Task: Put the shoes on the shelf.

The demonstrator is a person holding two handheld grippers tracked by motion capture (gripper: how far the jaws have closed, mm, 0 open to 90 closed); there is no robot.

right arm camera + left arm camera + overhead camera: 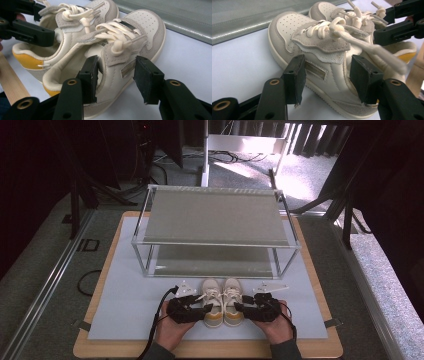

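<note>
- A pair of small cream sneakers sits side by side on the pale mat point(125, 310) near the front edge of the worktop point(100, 351), toes pointing toward the rack and yellow heel patches toward the person.
- The left shoe point(210, 302) is flanked at its outer side by the left tongs point(200, 307); in the left gripper view the shoe point(317, 62) lies between the two black pads, one at the midsole flank and one by the collar (contact on either pad cannot be made out for certain).
- The right shoe point(232, 301) is met from the other side by the right tongs point(240, 309); in the right gripper view the shoe point(117, 55) has one pad inside its opening and the other standing slightly clear of the outer side.
- Both sets of tongs stand at a middling width, about a shoe's wall apart, with neither plainly clamped.
- Loose cream laces point(342, 32) are knotted over grey suede flaps on both shoes.
- The person's left hand point(172, 330) and right hand point(277, 327) hold the tongs from the bottom of the high view, cables trailing toward the front.
- Just beyond the shoes stands a two-tier clear-framed rack point(215, 217), its grey shelves bare, on the same mat.
</note>
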